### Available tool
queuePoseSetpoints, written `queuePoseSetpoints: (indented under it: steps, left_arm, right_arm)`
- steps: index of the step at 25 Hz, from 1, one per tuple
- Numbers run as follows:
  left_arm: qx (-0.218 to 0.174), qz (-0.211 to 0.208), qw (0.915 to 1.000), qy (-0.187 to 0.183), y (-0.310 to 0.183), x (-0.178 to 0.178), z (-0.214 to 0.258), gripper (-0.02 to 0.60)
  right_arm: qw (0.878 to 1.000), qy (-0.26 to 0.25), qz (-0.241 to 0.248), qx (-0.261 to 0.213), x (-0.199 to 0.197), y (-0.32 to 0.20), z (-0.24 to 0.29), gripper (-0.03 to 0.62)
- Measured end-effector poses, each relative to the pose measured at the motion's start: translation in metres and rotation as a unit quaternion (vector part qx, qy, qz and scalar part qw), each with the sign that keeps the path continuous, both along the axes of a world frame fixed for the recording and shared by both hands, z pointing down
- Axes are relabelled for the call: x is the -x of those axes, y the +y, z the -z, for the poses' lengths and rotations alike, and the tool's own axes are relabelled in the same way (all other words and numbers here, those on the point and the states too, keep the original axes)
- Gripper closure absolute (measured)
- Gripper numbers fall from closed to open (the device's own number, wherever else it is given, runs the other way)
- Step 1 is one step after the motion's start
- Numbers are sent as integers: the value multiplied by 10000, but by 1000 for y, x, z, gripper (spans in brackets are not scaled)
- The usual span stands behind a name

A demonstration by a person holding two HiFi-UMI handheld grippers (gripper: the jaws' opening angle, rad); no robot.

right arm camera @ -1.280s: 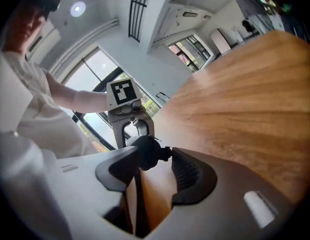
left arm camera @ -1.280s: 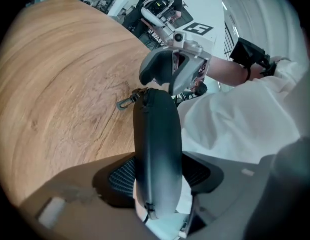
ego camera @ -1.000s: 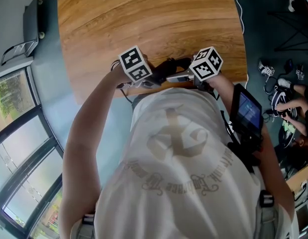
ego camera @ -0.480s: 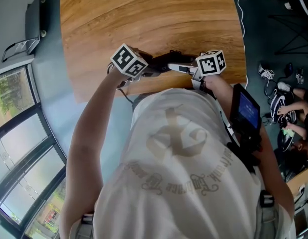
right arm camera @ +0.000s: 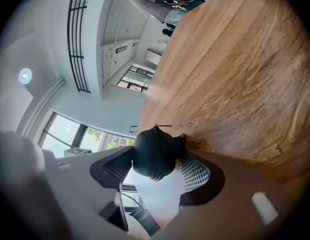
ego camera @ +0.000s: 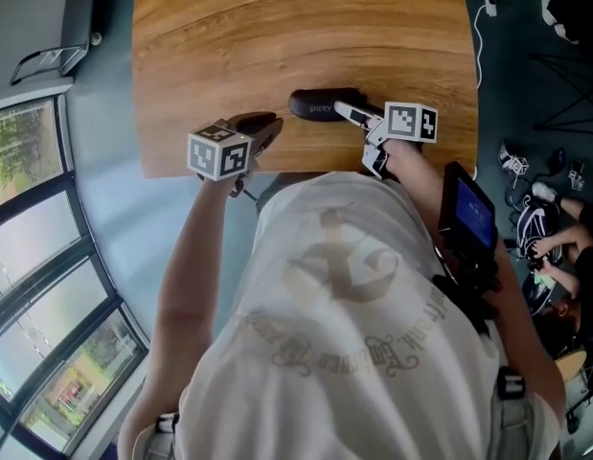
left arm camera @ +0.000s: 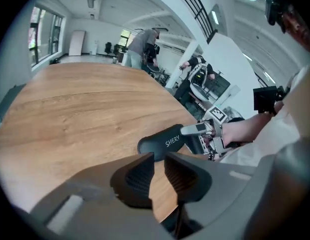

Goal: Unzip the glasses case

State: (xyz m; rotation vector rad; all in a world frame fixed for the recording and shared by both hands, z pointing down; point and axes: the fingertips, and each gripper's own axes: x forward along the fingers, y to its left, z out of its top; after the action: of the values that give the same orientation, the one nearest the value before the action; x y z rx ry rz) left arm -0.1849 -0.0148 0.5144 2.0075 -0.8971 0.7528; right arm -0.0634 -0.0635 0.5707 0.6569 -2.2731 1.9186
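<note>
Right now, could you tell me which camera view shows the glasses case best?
The left gripper view: the glasses case lies side-on on the table, lettering visible. The head view shows it small, from above. The right gripper view shows only one rounded end, held in the jaws of the right gripper.

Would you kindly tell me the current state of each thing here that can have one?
glasses case: closed, lying on the table, one end gripped.
right tool: jaws just closed on the case's end.
left tool: empty, jaws just been closing, narrow gap left.
</note>
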Motion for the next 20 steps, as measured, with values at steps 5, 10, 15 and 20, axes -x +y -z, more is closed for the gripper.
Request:
queuePoseSetpoints:
  steps: [5,10,15,20]
  left_arm:
    - [-85,269,9995,159,25,-23,-5,552]
    - [-191,450,9981,371,33,-25,-2,565]
    - [-266,745,9958,451,33,-27,-12,569]
    - [-241,765,9943,700,55,-12,-14,569]
  right_arm:
    - [9975,638,-203,-227,-14,-14,-4,278]
    - [9927,1055,-439,-377,-30,-20,-7,255]
    - [9857,1339,-933,-419,-66,-30,-19,247]
    - [9803,1569,-1124,-413,-77,-33,-23,238]
